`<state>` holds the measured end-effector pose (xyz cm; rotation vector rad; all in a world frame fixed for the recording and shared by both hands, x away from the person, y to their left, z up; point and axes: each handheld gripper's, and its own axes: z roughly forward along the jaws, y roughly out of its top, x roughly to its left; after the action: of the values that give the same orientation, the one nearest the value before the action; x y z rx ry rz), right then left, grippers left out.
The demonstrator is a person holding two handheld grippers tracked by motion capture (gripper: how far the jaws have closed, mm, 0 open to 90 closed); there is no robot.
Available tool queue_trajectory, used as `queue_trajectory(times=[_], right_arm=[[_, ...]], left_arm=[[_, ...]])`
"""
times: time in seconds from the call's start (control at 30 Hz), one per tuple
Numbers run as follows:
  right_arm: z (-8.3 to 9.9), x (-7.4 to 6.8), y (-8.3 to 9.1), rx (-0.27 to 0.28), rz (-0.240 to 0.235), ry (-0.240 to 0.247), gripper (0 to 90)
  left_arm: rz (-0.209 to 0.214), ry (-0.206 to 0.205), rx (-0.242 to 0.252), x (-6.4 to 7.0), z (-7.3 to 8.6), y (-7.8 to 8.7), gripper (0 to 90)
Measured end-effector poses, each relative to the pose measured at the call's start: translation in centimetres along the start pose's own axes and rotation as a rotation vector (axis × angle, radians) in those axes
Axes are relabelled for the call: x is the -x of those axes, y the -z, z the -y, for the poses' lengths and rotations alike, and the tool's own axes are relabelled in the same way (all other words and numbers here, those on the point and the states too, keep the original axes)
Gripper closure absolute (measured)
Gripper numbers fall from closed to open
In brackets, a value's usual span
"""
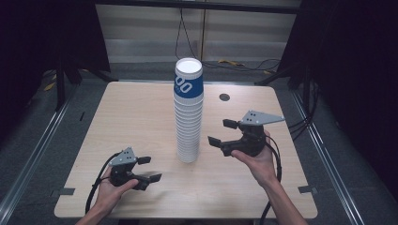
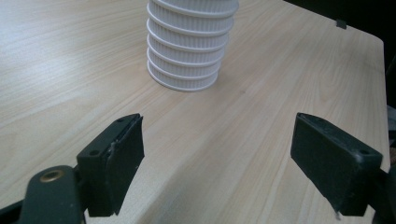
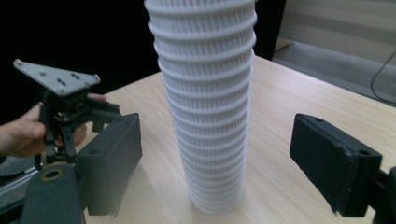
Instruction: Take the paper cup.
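A tall stack of white ribbed paper cups [image 1: 189, 126] stands upright near the middle of the wooden table [image 1: 136, 112]; its top cup [image 1: 188, 84] has a blue band. My left gripper [image 1: 151, 168] is open at the front left, low over the table and pointing toward the stack's base [image 2: 187, 60], well short of it. My right gripper [image 1: 221, 132] is open just right of the stack, raised a little. In the right gripper view the stack [image 3: 208, 116] stands ahead between the wide-apart jaws without touching them. The left gripper's grey plate [image 3: 56, 77] shows beyond, on the left.
A small dark round hole [image 1: 224, 97] sits in the table behind the right gripper. Black cables [image 1: 234, 63] lie on the floor past the far edge. Metal rails [image 1: 33, 154] run along the floor on both sides. Dark curtains flank the table.
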<state>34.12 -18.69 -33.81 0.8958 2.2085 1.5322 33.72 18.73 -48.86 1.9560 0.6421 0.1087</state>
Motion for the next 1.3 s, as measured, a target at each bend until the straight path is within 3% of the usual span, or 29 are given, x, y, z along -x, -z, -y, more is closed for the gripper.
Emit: queue_trajectory(times=[0.27,0.67,1.3], right_arm=[[-2.9,-0.3,0.1,0.080,-0.020,0.028,17.9],[-7.4,0.7,-0.2,0.093,-0.074,0.033,15.9],[-11.1,0.0,-1.6,0.084,-0.091,0.080,14.4]], left_arm=[[0.002,0.003,-0.002,0.0,0.0,-0.1,17.2],[0.001,-0.001,-0.003,0.1,0.0,0.0,16.0],[-0.005,-0.008,-0.019,0.2,0.1,-0.2,16.1]])
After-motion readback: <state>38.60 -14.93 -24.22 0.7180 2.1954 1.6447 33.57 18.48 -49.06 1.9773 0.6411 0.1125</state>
